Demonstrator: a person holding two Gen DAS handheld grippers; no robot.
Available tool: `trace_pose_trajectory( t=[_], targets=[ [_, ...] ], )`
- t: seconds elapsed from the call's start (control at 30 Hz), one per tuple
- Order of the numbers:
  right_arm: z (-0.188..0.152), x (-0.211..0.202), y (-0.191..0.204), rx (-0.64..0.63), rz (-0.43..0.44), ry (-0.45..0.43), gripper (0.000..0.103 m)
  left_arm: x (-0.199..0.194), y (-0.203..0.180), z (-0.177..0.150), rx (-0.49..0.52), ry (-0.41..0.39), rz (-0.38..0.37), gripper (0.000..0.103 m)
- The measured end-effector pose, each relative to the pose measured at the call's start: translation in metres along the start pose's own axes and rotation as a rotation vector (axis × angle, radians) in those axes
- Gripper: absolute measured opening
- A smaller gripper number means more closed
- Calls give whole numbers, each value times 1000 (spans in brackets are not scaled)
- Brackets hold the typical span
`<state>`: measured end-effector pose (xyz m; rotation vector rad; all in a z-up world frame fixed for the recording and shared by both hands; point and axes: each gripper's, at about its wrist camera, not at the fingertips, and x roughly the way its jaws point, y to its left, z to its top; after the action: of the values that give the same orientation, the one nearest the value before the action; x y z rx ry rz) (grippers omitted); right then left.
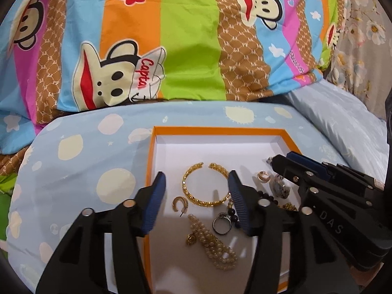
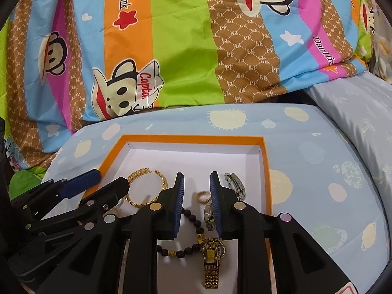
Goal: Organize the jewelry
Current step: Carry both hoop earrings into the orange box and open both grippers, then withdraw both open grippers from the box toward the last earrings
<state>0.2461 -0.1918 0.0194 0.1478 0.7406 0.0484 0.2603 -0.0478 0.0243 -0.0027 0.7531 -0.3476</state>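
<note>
Between the fingers of the left gripper (image 1: 197,188), which stand apart with nothing pressed between them, lies a gold bangle (image 1: 205,185) on the white floor of an orange-rimmed box (image 1: 218,130). Just below the bangle, nearer that gripper's body, are a small gold hoop earring (image 1: 180,203), a dark ring (image 1: 222,223) and a heap of pearl beads (image 1: 215,247). Beyond its right finger, a string of dark beads (image 1: 265,196) and a few small pieces sit close together, partly hidden by the right gripper (image 1: 281,163), which reaches in from that side.

Seen from the right wrist, the right gripper (image 2: 196,183) has its fingers only narrowly apart, and they close on nothing. A small gold ring (image 2: 203,196) lies on the box floor in the gap ahead of them. Beneath its body run the dark beads (image 2: 193,220) and a gold watch (image 2: 212,262). A silver watch (image 2: 236,186) lies just past its right finger, and the bangle (image 2: 145,188) just past its left one, beside the left gripper (image 2: 107,178).

The box (image 2: 193,139) rests on a pale blue spotted pillow (image 2: 306,147) on a bed, with a striped cartoon quilt (image 2: 186,49) bunched up behind it.
</note>
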Motion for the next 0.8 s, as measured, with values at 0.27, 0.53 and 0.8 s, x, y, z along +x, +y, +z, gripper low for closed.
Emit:
trace_pose_trajectory(
  t=[0.27, 0.53, 0.8],
  targets=[
    [0, -64, 2, -20, -8, -102, 27, -49, 11, 10, -54, -78, -1, 54],
    [-54, -123, -2, 8, -1, -110, 32, -104, 7, -34, -17, -70, -13, 63],
    [-121, -124, -7, 58, 0, 3, 32, -111, -11, -104, 6, 60, -68, 63]
  ],
)
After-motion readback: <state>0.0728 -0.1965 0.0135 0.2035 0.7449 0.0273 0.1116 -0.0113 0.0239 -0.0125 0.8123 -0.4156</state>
